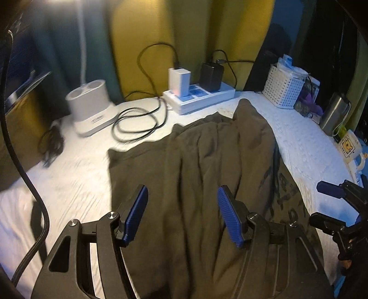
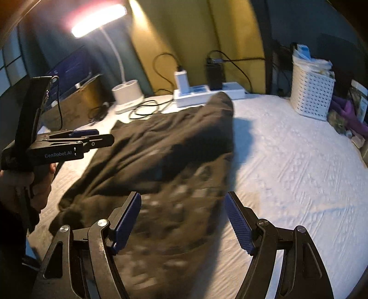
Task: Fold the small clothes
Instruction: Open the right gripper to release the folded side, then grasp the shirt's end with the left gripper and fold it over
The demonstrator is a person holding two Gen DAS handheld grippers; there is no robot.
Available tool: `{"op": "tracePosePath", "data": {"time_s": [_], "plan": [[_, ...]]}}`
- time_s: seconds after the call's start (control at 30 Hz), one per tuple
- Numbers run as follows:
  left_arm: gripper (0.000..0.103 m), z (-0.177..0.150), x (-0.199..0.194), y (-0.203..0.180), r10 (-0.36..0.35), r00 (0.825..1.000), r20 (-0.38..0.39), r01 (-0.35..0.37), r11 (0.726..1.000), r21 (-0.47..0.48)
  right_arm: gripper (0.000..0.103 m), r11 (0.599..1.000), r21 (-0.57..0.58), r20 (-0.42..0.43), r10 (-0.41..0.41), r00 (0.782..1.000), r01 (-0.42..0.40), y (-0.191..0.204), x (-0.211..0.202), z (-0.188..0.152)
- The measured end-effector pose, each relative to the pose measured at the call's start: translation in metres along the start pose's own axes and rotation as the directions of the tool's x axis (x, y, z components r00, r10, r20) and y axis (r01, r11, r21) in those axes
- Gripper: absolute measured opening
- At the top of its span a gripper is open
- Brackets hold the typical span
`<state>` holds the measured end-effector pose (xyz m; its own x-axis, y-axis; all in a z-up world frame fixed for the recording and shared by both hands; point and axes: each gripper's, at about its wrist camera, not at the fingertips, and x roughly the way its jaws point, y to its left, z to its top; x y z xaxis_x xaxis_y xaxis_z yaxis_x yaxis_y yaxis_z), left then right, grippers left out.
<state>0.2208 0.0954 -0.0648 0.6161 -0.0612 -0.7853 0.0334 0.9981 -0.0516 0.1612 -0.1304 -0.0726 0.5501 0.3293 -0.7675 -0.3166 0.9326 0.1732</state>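
Observation:
A dark olive garment [image 1: 207, 161] with a faded print lies rumpled on the white cover [image 1: 76, 174]. In the left wrist view my left gripper [image 1: 181, 188] hovers over its near part, jaws open, with nothing between the blue pads [image 1: 135, 214]. My right gripper [image 1: 316, 201] shows at the right edge, beside the garment. In the right wrist view the garment [image 2: 161, 142] is blurred, and my right gripper [image 2: 183, 195] stands open above its near right edge, empty. A hand holds my left gripper [image 2: 104, 135] over the garment's left side.
At the back stand a white power strip [image 1: 202, 95] with chargers, a white lamp base [image 1: 90, 101] and looped black cables [image 1: 135, 124]. A white basket [image 1: 284, 88], a metal flask [image 1: 334, 112] and a mug [image 1: 349, 147] line the right edge. The lamp [image 2: 99, 20] is lit.

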Motion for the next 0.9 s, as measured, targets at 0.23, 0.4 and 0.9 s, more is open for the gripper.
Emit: {"op": "tracePosePath", "data": {"time_s": [0.23, 0.4, 0.9], "plan": [[0.063, 0.026, 0.048, -0.006, 0.021, 0.998, -0.051, -0.019, 0.999, 0.048, 0.077, 0.999, 0.035, -0.011, -0.007, 1.000, 0.008, -0.034, 0.021, 0.008], [0.059, 0.032, 0.076, -0.004, 0.023, 0.995, -0.101, -0.017, 0.998, 0.057, 0.077, 0.999, -0.006, -0.006, -0.040, 0.999, 0.039, -0.044, 0.037, 0.024], [0.006, 0.035, 0.018, 0.020, 0.004, 0.999, 0.054, -0.002, 1.000, -0.029, 0.077, 0.999, -0.024, 0.003, -0.034, 0.999, 0.034, -0.047, 0.072, 0.052]]}}
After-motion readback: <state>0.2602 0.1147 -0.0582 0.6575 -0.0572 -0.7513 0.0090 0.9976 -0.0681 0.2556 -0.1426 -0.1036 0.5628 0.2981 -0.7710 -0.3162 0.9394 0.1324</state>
